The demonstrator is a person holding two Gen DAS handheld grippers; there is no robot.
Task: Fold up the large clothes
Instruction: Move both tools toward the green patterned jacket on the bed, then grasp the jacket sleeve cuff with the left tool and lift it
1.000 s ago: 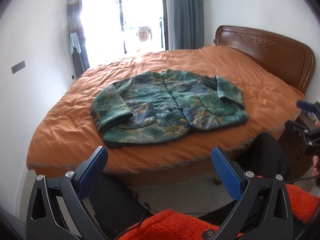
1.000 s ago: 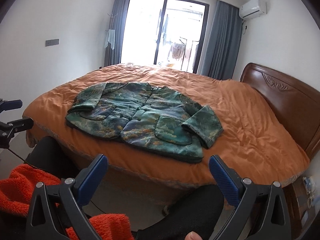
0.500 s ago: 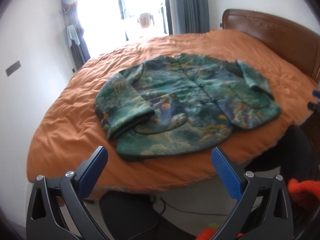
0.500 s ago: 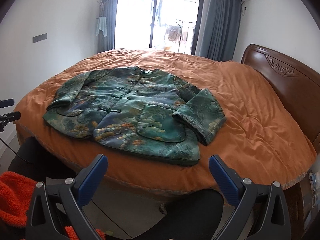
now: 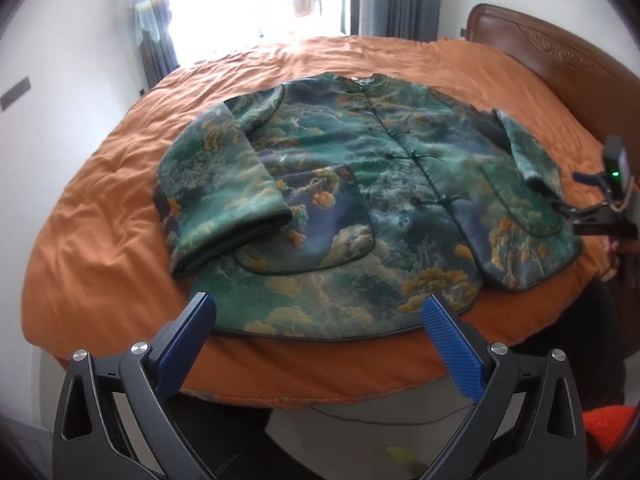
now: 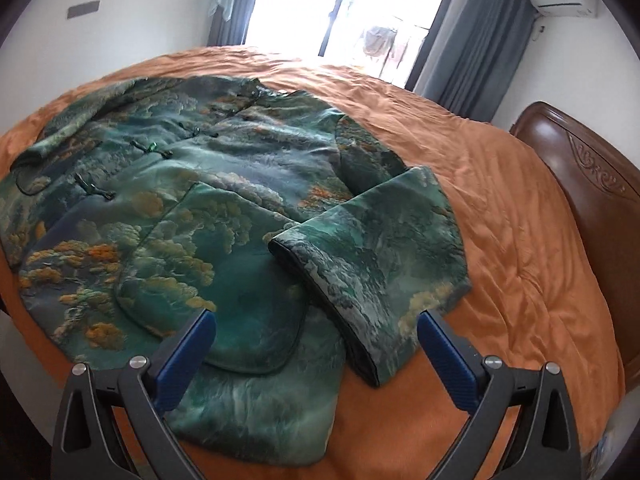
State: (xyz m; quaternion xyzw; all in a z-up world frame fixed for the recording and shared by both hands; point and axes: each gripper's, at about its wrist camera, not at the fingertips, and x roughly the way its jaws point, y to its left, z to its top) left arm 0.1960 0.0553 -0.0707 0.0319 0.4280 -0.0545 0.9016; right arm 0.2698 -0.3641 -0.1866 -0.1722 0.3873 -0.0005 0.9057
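Note:
A green patterned padded jacket (image 5: pixel 360 208) lies flat, front up and buttoned, on an orange bed (image 5: pixel 100 216). It also shows in the right wrist view (image 6: pixel 224 220). Both sleeves are folded in over the front: one sleeve (image 5: pixel 218 196) at the left, the other sleeve (image 6: pixel 376 268) at the right. My left gripper (image 5: pixel 318 312) is open and empty, just short of the jacket's hem. My right gripper (image 6: pixel 316 324) is open and empty, above the hem corner beside the right cuff. The right gripper's body (image 5: pixel 612 200) shows at the left view's right edge.
A wooden headboard (image 6: pixel 588 184) bounds the bed on the right. A bright window with grey curtains (image 6: pixel 468 40) lies behind the bed. White walls (image 5: pixel 60 80) flank the left side. The bed's near edge (image 5: pixel 320 376) drops to the floor below my left gripper.
Both grippers have moved forward and closer to the bed, so the jacket fills much more of each view. The jaws have stayed open. The jacket has not moved.

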